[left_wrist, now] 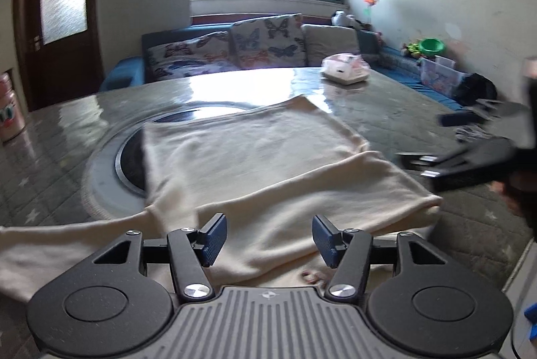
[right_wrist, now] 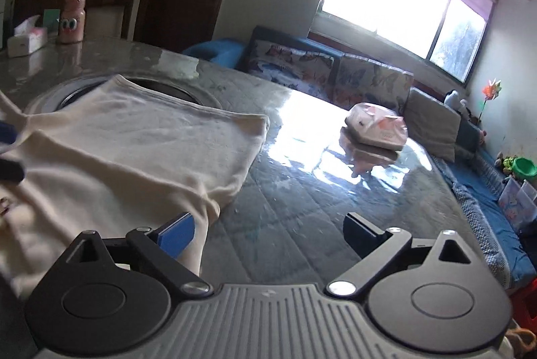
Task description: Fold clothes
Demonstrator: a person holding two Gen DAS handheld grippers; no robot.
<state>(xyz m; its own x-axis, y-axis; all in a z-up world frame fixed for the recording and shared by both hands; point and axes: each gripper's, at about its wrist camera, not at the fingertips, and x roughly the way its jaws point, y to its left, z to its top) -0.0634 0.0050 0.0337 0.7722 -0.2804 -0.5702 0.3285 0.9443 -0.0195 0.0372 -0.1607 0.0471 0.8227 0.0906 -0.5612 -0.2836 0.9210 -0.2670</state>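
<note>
A cream garment point(left_wrist: 268, 164) lies partly folded on the grey table, with a sleeve folded across its near part. It also shows in the right wrist view point(right_wrist: 127, 150). My left gripper point(left_wrist: 268, 236) is open and empty, just above the garment's near edge. My right gripper point(right_wrist: 268, 233) is open and empty, beside the garment's right corner, over the bare table. The right gripper also shows at the right in the left wrist view point(left_wrist: 423, 164).
The table point(left_wrist: 402, 110) is covered with shiny plastic and has a round dark inset point(left_wrist: 134, 150) under the garment's far left. A tissue pack point(right_wrist: 376, 125) lies at the far side. A pink bottle point(right_wrist: 72, 19) and tissue box point(right_wrist: 27, 40) stand far left. A sofa point(left_wrist: 235, 50) is behind.
</note>
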